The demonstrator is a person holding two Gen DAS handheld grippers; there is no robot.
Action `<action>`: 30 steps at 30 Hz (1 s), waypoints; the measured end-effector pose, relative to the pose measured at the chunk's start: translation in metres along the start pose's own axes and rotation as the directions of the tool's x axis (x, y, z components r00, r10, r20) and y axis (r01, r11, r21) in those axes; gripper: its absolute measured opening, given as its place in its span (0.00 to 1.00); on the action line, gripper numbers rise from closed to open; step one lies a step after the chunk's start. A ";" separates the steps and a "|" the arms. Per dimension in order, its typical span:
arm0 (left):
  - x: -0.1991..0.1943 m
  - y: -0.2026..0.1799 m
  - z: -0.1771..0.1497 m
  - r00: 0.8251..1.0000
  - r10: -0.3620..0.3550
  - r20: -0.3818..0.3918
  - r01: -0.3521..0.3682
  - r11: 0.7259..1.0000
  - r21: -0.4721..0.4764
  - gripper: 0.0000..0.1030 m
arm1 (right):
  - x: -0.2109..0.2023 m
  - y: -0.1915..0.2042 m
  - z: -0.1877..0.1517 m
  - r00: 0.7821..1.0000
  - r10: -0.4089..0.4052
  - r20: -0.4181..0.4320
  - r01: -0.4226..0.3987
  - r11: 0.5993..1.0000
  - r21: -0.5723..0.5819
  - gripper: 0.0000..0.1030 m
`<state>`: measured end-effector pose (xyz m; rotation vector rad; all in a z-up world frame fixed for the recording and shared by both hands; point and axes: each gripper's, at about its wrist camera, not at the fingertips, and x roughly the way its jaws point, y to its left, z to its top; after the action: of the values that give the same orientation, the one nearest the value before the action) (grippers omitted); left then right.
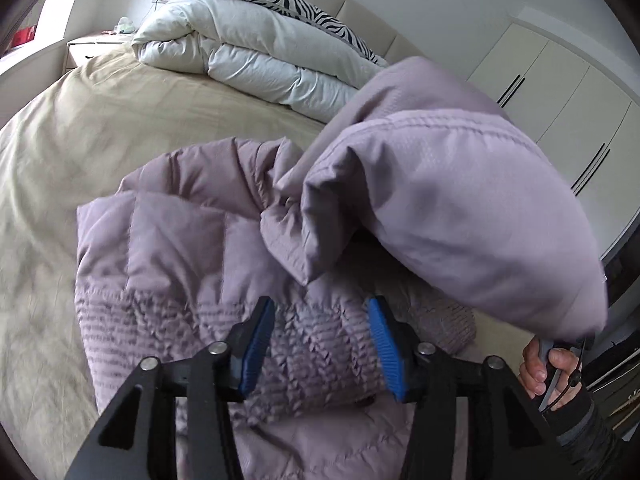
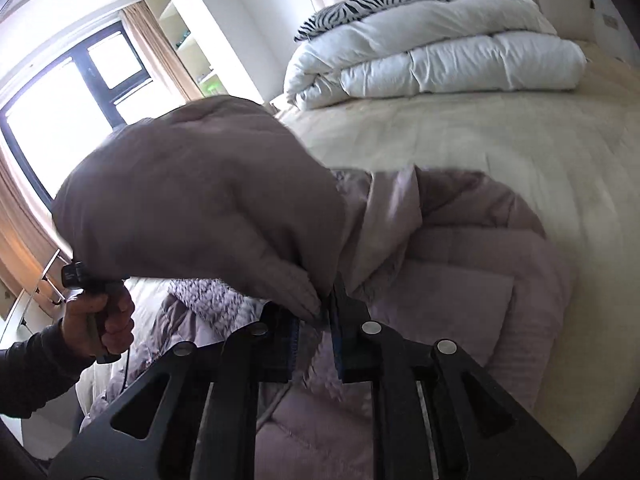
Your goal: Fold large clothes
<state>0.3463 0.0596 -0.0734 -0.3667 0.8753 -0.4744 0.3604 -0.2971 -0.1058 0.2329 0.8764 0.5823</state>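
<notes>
A lilac puffer jacket (image 1: 180, 240) lies on the beige bed (image 1: 80, 140). My left gripper (image 1: 320, 308) hovers just over its ribbed quilted band, blue pads (image 1: 256, 344) apart and open, with nothing pinched. To its right a puffy part of the jacket (image 1: 460, 208) is lifted off the bed and folds over. In the right wrist view my right gripper (image 2: 320, 308) is shut on an edge of that raised part (image 2: 200, 200), with fabric squeezed between the pads. The rest of the jacket (image 2: 460, 280) spreads out beneath. A hand (image 1: 540, 368) grips the right tool's handle; another hand (image 2: 108, 320) holds the left one.
A folded white duvet (image 1: 248, 52) and a zebra pillow (image 1: 296, 4) sit at the head of the bed. A nightstand (image 1: 88, 46) stands at the far left, white wardrobe doors (image 1: 560, 92) at the right. A window (image 2: 60, 100) with curtains is beside the bed.
</notes>
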 end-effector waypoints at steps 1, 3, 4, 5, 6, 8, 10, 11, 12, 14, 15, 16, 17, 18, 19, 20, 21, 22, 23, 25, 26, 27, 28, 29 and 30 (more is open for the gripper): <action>-0.004 0.004 -0.012 1.000 0.015 -0.014 -0.015 1.000 -0.012 0.63 | -0.001 -0.004 -0.017 1.000 -0.009 -0.015 0.010 0.999 0.033 0.14; -0.012 0.013 -0.034 0.998 0.041 -0.055 -0.043 0.999 -0.032 0.63 | -0.007 -0.012 -0.045 0.999 -0.009 -0.031 0.012 0.995 0.096 0.14; -0.019 0.016 -0.041 0.997 0.048 -0.059 -0.050 0.998 -0.040 0.63 | -0.013 -0.014 -0.058 0.999 -0.015 -0.030 0.019 0.991 0.131 0.14; -0.027 0.020 -0.046 0.997 0.053 -0.054 -0.056 0.997 -0.054 0.63 | -0.020 -0.017 -0.069 1.000 0.001 -0.018 0.002 0.986 0.169 0.16; -0.033 0.023 -0.048 0.997 0.059 -0.047 -0.062 0.996 -0.071 0.63 | -0.027 -0.019 -0.077 1.000 0.022 -0.002 -0.021 0.979 0.203 0.20; -0.045 0.026 -0.043 0.998 0.059 -0.020 -0.061 0.992 -0.108 0.63 | -0.043 -0.020 -0.086 0.998 0.046 0.045 -0.056 0.966 0.253 0.30; -0.053 0.021 -0.033 0.999 0.046 0.013 -0.044 0.991 -0.128 0.65 | -0.054 -0.021 -0.087 0.992 0.079 0.100 -0.107 0.943 0.314 0.72; -0.055 0.015 -0.025 0.999 0.034 0.030 -0.030 0.992 -0.125 0.69 | -0.060 -0.020 -0.088 0.986 0.102 0.133 -0.143 0.927 0.347 0.89; -0.055 0.007 -0.016 0.999 0.026 0.046 -0.020 0.993 -0.115 0.72 | -0.063 -0.019 -0.086 0.976 0.137 0.168 -0.191 0.910 0.369 0.90; -0.055 -0.011 0.000 0.997 0.016 0.075 -0.010 0.997 -0.081 0.76 | -0.060 -0.016 -0.072 0.963 0.204 0.174 -0.258 0.878 0.404 0.90; -0.054 -0.020 0.006 0.996 0.021 0.084 -0.016 0.998 -0.056 0.78 | -0.052 -0.016 -0.061 0.961 0.226 0.159 -0.274 0.860 0.431 0.90; -0.051 -0.030 0.013 0.995 0.021 0.096 -0.019 1.000 -0.025 0.79 | -0.041 -0.017 -0.055 0.961 0.242 0.130 -0.275 0.841 0.465 0.90; -0.046 -0.040 0.018 0.995 0.019 0.102 -0.020 1.000 0.010 0.81 | -0.029 -0.018 -0.051 0.963 0.254 0.086 -0.262 0.823 0.505 0.90; -0.038 -0.050 0.023 0.996 0.021 0.090 -0.025 0.999 0.047 0.82 | -0.016 -0.019 -0.050 0.964 0.264 0.043 -0.244 0.804 0.542 0.89; -0.027 -0.057 0.025 0.998 0.025 0.059 -0.029 0.997 0.077 0.82 | -0.004 -0.020 -0.051 0.961 0.276 0.007 -0.230 0.788 0.571 0.88; -0.016 -0.064 0.025 0.999 0.026 0.025 -0.028 0.994 0.106 0.82 | 0.009 -0.021 -0.049 0.958 0.286 -0.020 -0.220 0.779 0.587 0.81; -0.005 -0.071 0.022 0.999 0.031 -0.010 -0.029 0.990 0.139 0.82 | 0.020 -0.021 -0.047 0.956 0.292 -0.035 -0.216 0.776 0.592 0.72; 0.005 -0.077 0.019 0.998 0.046 -0.036 -0.039 0.985 0.168 0.82 | 0.027 -0.022 -0.045 0.953 0.299 -0.040 -0.217 0.772 0.597 0.65; 0.014 -0.080 0.016 0.997 0.068 -0.047 -0.058 0.981 0.188 0.81 | 0.032 -0.022 -0.043 0.954 0.299 -0.041 -0.216 0.772 0.598 0.49; 0.029 -0.079 0.013 0.994 0.088 -0.060 -0.075 0.979 0.189 0.78 | 0.036 -0.021 -0.036 0.966 0.253 -0.049 -0.180 0.800 0.572 0.31; 0.034 -0.076 0.015 0.994 0.090 -0.054 -0.080 0.982 0.172 0.77 | 0.035 -0.018 -0.031 0.974 0.223 -0.039 -0.166 0.822 0.545 0.29; 0.038 -0.074 0.019 0.995 0.091 -0.045 -0.084 0.985 0.154 0.77 | 0.032 -0.014 -0.025 0.980 0.197 -0.025 -0.157 0.845 0.512 0.26; 0.042 -0.071 0.023 0.996 0.089 -0.031 -0.084 0.987 0.139 0.77 | 0.027 -0.010 -0.020 0.984 0.180 -0.004 -0.155 0.863 0.481 0.26; 0.046 -0.069 0.026 0.996 0.087 -0.019 -0.084 0.988 0.129 0.77 | 0.022 -0.008 -0.014 0.987 0.162 0.019 -0.152 0.877 0.457 0.25; 0.052 -0.067 0.029 0.996 0.088 -0.020 -0.086 0.990 0.116 0.77 | 0.017 -0.007 -0.009 0.989 0.142 0.043 -0.146 0.888 0.437 0.25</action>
<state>0.3820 -0.0207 -0.0569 -0.2162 0.8808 -0.4474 0.3642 -0.2932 -0.1260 0.7174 0.9803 0.5131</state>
